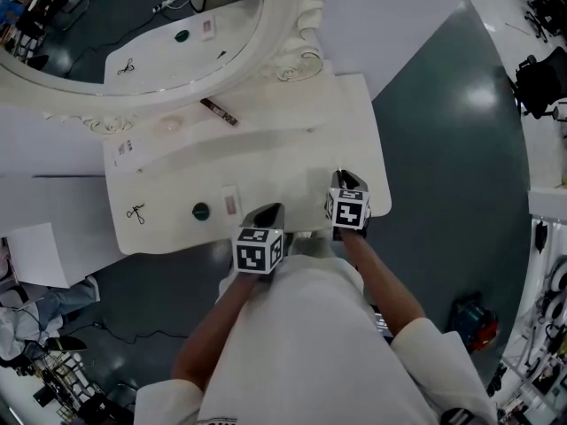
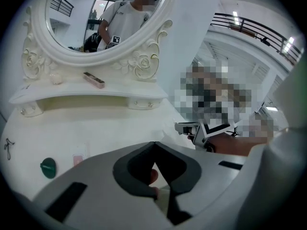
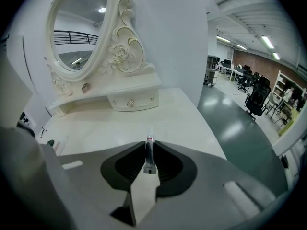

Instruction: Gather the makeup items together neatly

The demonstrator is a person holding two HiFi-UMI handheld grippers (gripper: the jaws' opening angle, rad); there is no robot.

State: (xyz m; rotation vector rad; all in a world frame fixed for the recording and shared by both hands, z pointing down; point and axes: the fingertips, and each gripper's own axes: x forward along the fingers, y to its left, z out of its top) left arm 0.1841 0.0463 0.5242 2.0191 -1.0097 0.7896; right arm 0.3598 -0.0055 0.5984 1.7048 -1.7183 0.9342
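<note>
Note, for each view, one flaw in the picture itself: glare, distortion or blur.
Head view: wide-angle bend in the dressing table edge, a glare patch on the dark floor. Left gripper view: black corners, left claw soft up close. Right gripper view: fisheye curve, bright ceiling lights mirrored on the floor; the slim tube in the right claw is sharp.

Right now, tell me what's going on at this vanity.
A person stands at a white vanity table with a gripper in each hand. The right gripper is shut on a slim tube. The left gripper has its jaws nearly together, something small and pinkish showing between them. A green round item and small scissors lie on the tabletop.
</note>
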